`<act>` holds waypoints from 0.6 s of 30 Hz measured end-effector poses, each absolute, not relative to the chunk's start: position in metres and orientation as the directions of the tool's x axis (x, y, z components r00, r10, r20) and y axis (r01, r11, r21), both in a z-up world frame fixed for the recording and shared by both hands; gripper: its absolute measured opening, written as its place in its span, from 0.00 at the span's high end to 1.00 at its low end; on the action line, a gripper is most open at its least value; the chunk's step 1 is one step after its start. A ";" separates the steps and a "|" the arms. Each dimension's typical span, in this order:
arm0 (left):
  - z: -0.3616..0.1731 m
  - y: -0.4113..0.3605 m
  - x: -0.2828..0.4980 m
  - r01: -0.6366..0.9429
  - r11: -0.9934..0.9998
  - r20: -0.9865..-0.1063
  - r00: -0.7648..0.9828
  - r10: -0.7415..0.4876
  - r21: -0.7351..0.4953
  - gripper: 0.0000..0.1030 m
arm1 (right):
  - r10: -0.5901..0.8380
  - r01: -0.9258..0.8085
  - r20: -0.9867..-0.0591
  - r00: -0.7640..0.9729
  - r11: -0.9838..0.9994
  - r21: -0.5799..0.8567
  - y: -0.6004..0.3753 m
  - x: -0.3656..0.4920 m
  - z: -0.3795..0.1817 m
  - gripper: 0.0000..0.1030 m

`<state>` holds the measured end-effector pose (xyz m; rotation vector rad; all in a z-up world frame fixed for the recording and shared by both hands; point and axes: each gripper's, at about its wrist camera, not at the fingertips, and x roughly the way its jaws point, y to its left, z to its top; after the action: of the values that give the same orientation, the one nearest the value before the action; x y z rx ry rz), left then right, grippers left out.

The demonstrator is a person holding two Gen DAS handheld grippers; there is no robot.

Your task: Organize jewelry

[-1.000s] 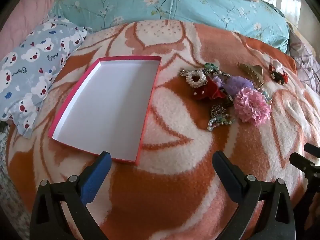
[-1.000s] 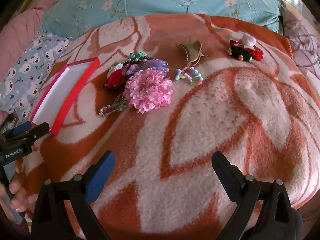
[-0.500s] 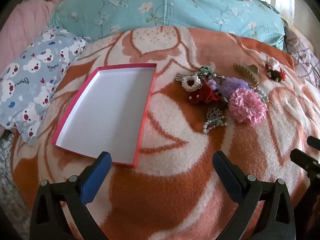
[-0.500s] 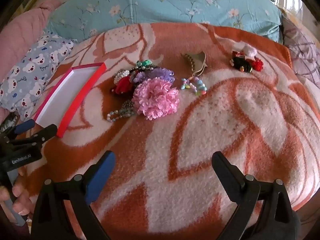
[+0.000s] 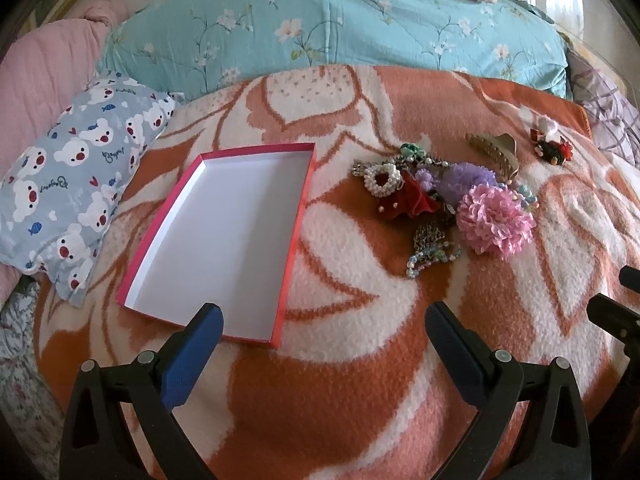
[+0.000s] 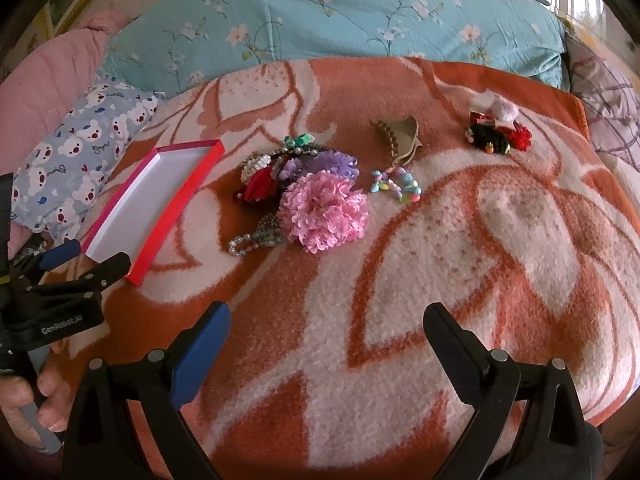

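Both tools released: left gripper (image 5: 322, 330) and right gripper (image 6: 326, 330) hold nothing; the jewelry heap (image 6: 296, 200) lies on the blanket (image 6: 460, 280), just right of the empty red box (image 5: 224, 240); we'd lift the loose outer pieces first, singly, pinching low to avoid snagging.

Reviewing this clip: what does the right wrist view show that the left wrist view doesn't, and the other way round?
Only the right wrist view shows the person's hand holding the left gripper's handle, and the colourful bead bracelet lying fully clear of the pile.

Only the left wrist view shows the whole white floor of the red box, with nothing in it.

Both show the pink flower, the tan hair claw and the red-and-black clip on the orange blanket, all outside the box, and an open, empty gripper.
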<state>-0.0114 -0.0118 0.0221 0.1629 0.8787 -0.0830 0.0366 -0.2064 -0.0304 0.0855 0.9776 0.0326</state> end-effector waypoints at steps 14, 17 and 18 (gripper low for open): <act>0.021 -0.014 -0.005 0.149 0.983 -0.770 0.639 -0.010 0.111 0.01 | 0.088 -0.004 -0.812 0.577 0.994 0.105 -0.204 0.038 -0.025 0.05; 0.020 -0.016 -0.004 0.154 0.981 -0.769 0.640 -0.010 0.116 0.01 | 0.088 -0.004 -0.811 0.578 0.994 0.105 -0.204 0.039 -0.025 0.05; 0.019 -0.017 -0.004 0.156 0.981 -0.769 0.639 -0.010 0.116 0.01 | 0.089 -0.003 -0.812 0.577 0.994 0.106 -0.206 0.040 -0.025 0.05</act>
<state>-0.0037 -0.0166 0.0194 0.1779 0.8735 -0.0952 0.0404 -0.2055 -0.0253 0.0968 0.9548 0.0538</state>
